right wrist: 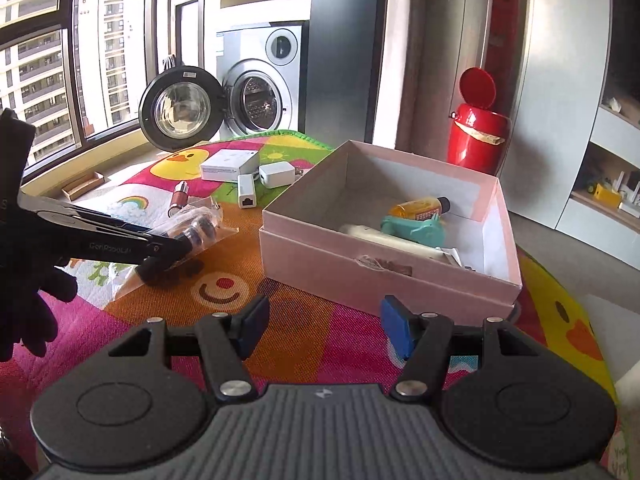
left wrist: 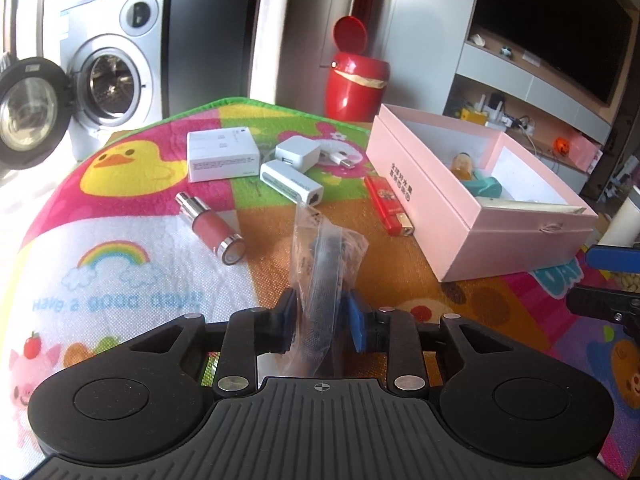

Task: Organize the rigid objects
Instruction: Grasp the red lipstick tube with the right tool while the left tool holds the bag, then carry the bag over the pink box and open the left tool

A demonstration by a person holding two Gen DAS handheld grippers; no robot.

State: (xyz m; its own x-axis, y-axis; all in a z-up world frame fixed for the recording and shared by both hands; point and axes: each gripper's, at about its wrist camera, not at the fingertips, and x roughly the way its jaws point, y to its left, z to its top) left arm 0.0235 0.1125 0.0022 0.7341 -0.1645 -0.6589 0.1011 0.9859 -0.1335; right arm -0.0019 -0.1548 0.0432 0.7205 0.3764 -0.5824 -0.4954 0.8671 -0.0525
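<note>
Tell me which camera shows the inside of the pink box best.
The right wrist view: it looks down into the open pink box, showing the orange bottle and teal item. The left wrist view sees the box obliquely, its near wall hiding part of the contents.

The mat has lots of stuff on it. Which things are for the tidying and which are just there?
For the tidying: bagged item in the left gripper, pink box, lighter, pink bottle, white box, charger, adapter.

Just there: washer, red bin, TV.
</note>
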